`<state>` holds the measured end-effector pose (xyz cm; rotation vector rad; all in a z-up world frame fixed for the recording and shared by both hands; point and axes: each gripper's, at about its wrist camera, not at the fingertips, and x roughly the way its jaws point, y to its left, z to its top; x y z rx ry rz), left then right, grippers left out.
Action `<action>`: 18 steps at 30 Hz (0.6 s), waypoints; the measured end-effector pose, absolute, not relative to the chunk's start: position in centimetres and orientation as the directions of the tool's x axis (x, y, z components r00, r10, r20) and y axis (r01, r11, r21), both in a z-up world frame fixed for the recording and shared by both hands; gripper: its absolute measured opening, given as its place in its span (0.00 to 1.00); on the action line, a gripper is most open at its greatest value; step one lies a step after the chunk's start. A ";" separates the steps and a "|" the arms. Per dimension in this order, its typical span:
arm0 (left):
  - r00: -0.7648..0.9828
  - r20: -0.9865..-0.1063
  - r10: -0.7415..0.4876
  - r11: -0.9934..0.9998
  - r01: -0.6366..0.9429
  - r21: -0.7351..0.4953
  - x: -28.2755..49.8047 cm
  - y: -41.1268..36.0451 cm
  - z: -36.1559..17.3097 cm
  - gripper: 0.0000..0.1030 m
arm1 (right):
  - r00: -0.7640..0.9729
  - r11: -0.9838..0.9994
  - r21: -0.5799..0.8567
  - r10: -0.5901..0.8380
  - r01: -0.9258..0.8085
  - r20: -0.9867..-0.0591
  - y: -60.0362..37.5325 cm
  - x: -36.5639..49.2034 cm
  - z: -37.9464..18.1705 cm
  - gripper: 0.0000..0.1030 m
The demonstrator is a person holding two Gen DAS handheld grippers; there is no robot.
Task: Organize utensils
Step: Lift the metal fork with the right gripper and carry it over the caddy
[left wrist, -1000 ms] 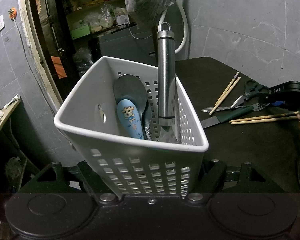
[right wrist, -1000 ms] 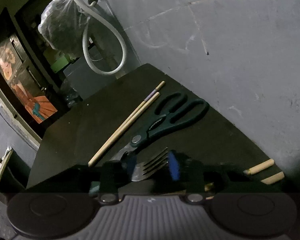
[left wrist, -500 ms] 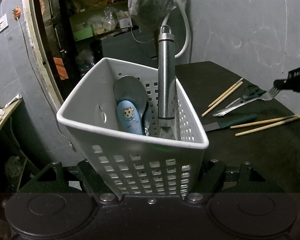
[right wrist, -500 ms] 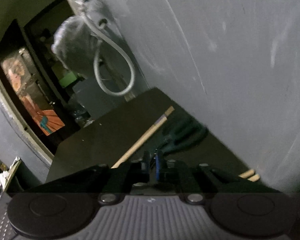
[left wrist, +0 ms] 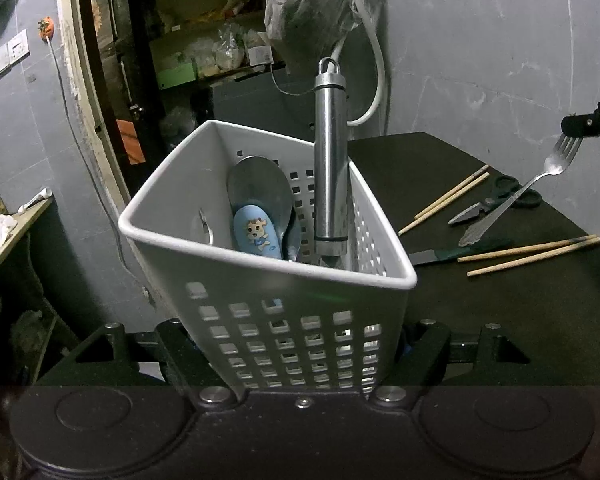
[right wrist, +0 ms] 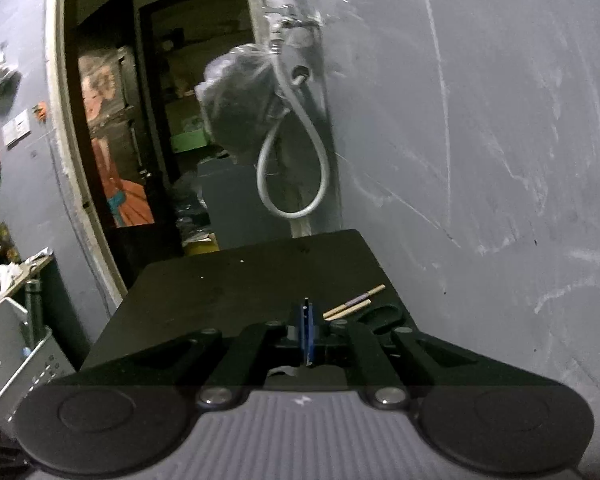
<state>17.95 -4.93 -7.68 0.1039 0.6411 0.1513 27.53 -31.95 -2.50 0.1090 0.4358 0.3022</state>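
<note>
1. Left gripper (left wrist: 300, 350): clamped on the lower walls of the white perforated utensil caddy (left wrist: 204, 240), holding it tilted with the mouth toward the camera, over the near edge of the black table (left wrist: 540, 300).
2. Right gripper (left wrist: 580, 126): clenched on the tines of a steel fork (left wrist: 516, 204). Fork hangs handle-down, clear of the table, well right of the caddy. In the right wrist view the blue pads (right wrist: 307, 330) are pressed together and the fork itself can't be made out.
3. Done, by my read: caddy already holds a steel tool with a cylindrical handle and hang loop (left wrist: 331, 160), a large metal spoon (left wrist: 260, 186), and a blue plastic spoon with a cartoon animal (left wrist: 257, 234).
4. Left on the table: green-handled scissors (left wrist: 496, 202), green-handled knife (left wrist: 452, 255), one chopstick pair (left wrist: 446, 202) near the scissors, a second chopstick pair (left wrist: 534, 254) by the knife.
5. Estimate: roughly a third in; fork is the item in transit, four items or pairs to follow.
6. Writing: white marking on the right gripper body, too small to read. No brand legible on the caddy or utensils; the cartoon print carries no readable text.
</note>
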 end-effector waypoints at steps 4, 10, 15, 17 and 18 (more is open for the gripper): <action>0.788 -0.597 0.154 0.986 -0.083 0.144 17.6 -4.7 -7.4 0.77 | 0.868 0.951 0.150 0.308 -0.270 -0.390 -31.2 26.7 -2.0 0.02; 0.799 -0.591 0.108 0.990 -0.030 0.139 17.0 -4.0 -7.6 0.77 | 0.877 0.960 0.125 0.280 -0.251 -0.390 -30.7 26.1 -1.3 0.02; 0.801 -0.593 0.077 0.992 0.001 0.130 17.0 -3.3 -7.6 0.77 | 0.887 0.971 0.091 0.238 -0.220 -0.395 -30.0 25.2 -0.3 0.02; 0.801 -0.594 0.068 0.992 0.012 0.129 17.0 -3.1 -7.6 0.77 | 0.890 0.974 0.074 0.227 -0.215 -0.396 -29.8 25.1 0.2 0.02; 0.802 -0.594 0.065 0.991 0.017 0.131 16.9 -3.0 -7.6 0.77 | 0.891 0.975 0.068 0.221 -0.212 -0.395 -29.5 25.0 0.5 0.02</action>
